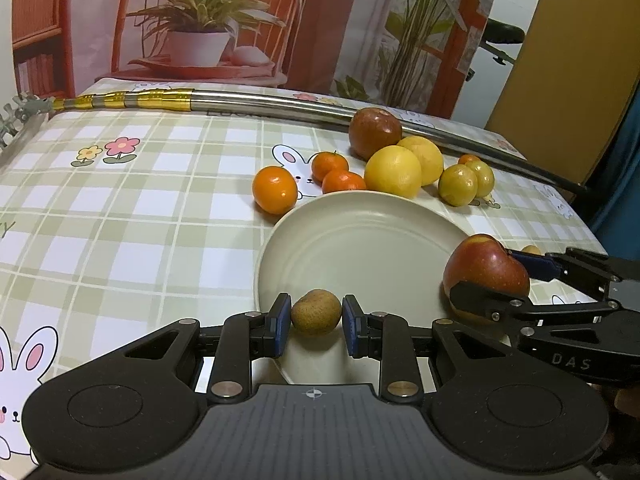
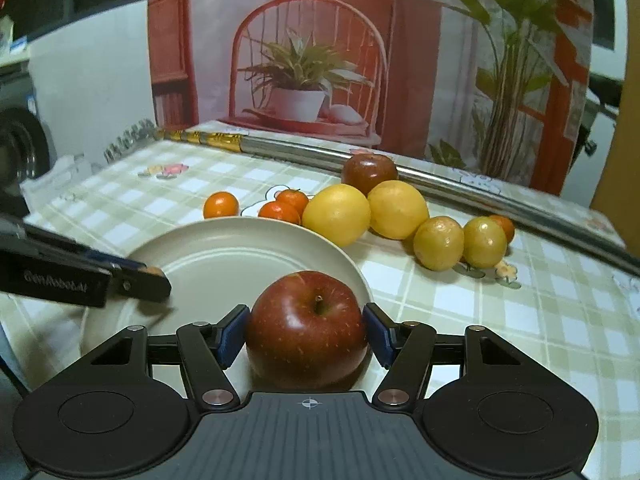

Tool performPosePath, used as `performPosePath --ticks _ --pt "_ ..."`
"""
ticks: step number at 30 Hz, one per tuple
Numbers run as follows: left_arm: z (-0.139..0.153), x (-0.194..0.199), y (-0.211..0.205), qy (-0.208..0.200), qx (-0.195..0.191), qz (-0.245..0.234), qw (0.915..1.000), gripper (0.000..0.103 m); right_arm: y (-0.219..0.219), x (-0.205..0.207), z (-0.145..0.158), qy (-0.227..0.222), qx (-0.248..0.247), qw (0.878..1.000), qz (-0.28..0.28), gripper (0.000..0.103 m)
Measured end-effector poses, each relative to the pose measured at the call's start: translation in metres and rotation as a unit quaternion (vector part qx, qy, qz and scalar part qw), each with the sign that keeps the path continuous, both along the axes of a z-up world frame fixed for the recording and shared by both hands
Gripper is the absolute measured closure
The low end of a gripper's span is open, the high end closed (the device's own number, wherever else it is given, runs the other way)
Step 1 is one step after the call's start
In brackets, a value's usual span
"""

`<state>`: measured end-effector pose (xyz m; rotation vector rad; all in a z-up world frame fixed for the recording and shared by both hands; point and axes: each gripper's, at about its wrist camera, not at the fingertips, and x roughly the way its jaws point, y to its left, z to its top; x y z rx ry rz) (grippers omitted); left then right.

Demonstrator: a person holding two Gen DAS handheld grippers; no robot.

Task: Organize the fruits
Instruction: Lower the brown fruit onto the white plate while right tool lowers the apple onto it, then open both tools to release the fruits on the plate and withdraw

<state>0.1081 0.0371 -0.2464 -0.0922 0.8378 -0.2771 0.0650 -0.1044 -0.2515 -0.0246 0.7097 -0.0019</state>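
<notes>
Because both fruits are bound for the plate (image 1: 360, 236), each tool carries one over its near rim: the left tool (image 1: 316, 322) pinches a small brown fruit (image 1: 316, 311) squarely between its pads, and the right tool (image 2: 306, 334) pinches a red apple (image 2: 306, 322) likewise. The remaining fruits lie on the desk (image 1: 140, 216) beyond the plate's far edge.
</notes>
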Motion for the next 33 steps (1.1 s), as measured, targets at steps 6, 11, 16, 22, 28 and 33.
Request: performPosePath --ticks 6,11,16,22,28,33 --pt "0.001 -0.002 0.0 -0.002 -0.003 0.006 1.0 0.074 -0.006 -0.005 0.001 0.0 0.03 0.999 -0.016 0.043" --pt "0.001 -0.003 0.001 -0.003 -0.005 0.009 0.9999 0.074 -0.006 -0.01 0.003 -0.009 0.045 0.999 -0.017 0.036" --pt "0.002 -0.004 0.003 -0.004 -0.01 0.012 0.9999 0.073 -0.008 -0.012 0.006 -0.019 0.053 0.998 -0.02 0.029" --pt "0.004 -0.005 0.005 -0.01 -0.02 0.016 0.9996 0.067 -0.009 -0.014 0.009 -0.032 0.061 0.997 -0.026 0.02" --pt "0.007 -0.006 0.004 -0.016 -0.023 0.014 0.9995 0.066 -0.011 -0.015 0.011 -0.038 0.066 0.996 -0.035 0.02" --pt "0.016 -0.003 0.009 -0.024 -0.026 0.02 0.9992 0.066 -0.014 -0.016 0.014 -0.044 0.069 0.996 -0.041 0.02"
